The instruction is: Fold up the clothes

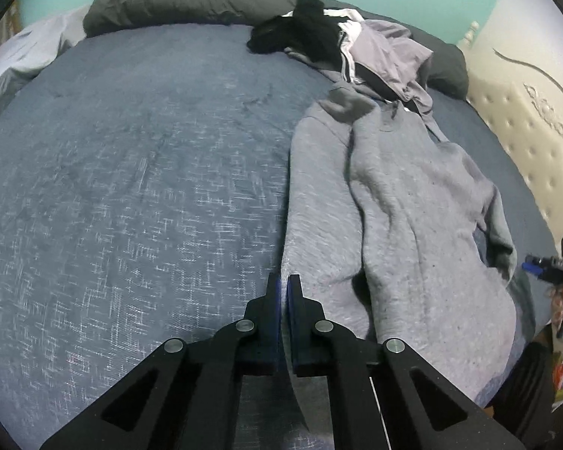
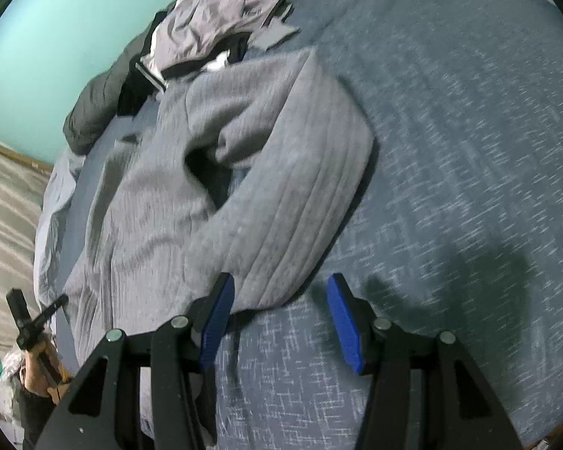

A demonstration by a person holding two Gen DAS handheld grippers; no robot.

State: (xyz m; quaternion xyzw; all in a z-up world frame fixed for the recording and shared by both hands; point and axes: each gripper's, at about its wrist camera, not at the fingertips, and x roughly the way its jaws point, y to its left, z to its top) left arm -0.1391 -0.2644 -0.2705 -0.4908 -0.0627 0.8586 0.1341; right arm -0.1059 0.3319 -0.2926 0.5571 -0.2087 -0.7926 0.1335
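Observation:
A grey sweatshirt (image 1: 394, 206) lies crumpled lengthwise on the blue bedspread (image 1: 131, 168). My left gripper (image 1: 284, 288) is shut on the sweatshirt's near left edge, and the cloth runs down between its fingers. In the right wrist view the sweatshirt (image 2: 161, 195) spreads from the centre to the left, and its ribbed hem (image 2: 292, 195) reaches down between the blue pads of my right gripper (image 2: 279, 296). That gripper stands open just above the bedspread (image 2: 450, 150), and its pads do not press the cloth. Each gripper shows small in the other's view: the right gripper (image 1: 533, 264), and the left gripper (image 2: 56, 305) in a hand.
At the far side of the bed lies a pile with a black garment (image 1: 304, 30) and a lilac-grey garment (image 1: 386, 48). A dark grey duvet (image 1: 176, 0) runs along the teal wall. A cream tufted headboard (image 1: 518, 142) stands at the right. Striped floor (image 2: 7, 206) lies beside the bed.

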